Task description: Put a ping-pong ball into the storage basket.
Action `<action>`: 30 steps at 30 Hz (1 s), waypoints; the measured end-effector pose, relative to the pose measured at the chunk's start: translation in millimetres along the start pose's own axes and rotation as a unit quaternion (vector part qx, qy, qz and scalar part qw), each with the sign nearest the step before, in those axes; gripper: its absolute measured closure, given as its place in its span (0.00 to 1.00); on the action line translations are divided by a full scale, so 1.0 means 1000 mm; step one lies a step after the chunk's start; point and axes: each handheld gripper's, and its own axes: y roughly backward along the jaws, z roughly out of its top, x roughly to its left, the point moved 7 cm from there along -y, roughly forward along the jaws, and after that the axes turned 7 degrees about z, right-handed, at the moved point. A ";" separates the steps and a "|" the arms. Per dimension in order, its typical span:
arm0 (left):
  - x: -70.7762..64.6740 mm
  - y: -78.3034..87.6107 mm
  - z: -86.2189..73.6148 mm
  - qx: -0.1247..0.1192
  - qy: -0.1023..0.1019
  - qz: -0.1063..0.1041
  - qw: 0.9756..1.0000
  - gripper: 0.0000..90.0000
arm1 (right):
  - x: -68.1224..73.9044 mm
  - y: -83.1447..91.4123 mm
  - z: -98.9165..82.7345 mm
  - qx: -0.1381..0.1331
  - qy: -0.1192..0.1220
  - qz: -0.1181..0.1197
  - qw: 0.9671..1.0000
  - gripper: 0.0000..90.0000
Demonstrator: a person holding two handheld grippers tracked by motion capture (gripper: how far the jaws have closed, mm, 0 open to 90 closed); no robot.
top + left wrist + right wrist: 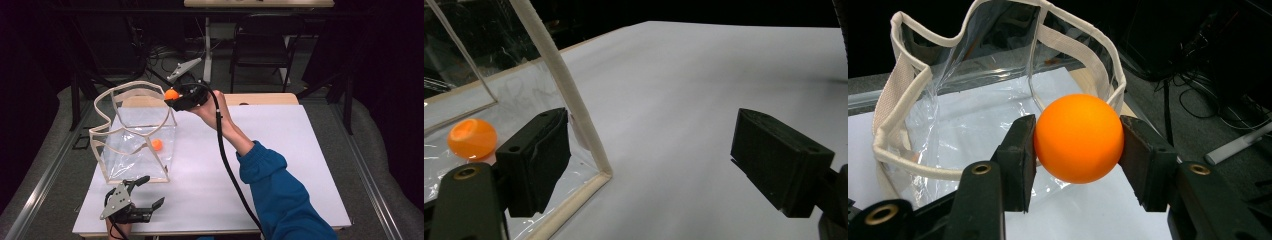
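One ball point(157, 144) sits in the bag point(102, 100); your right gripper point(1078, 141) clamps a second ball point(1078, 138) above its rim. Left gripper point(145, 193) gapes beside the bag. Next: centre over the mouth, release.

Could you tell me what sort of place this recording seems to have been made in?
Probably a lab or studio set up for recording handling tasks. A white-topped table stands in front of dark curtains, loose cables lie on the floor behind it, and a folding chair waits at a second desk.
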 end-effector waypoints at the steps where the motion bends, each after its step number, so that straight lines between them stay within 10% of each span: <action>1: 0.000 0.000 0.000 -0.001 0.000 0.001 1.000 0.18 | 0.000 0.000 0.000 0.000 -0.002 0.000 1.000 0.56; 30: 0.000 0.000 0.000 0.001 -0.001 -0.001 1.000 0.18 | 0.005 -0.012 0.007 -0.004 -0.004 0.007 1.000 0.56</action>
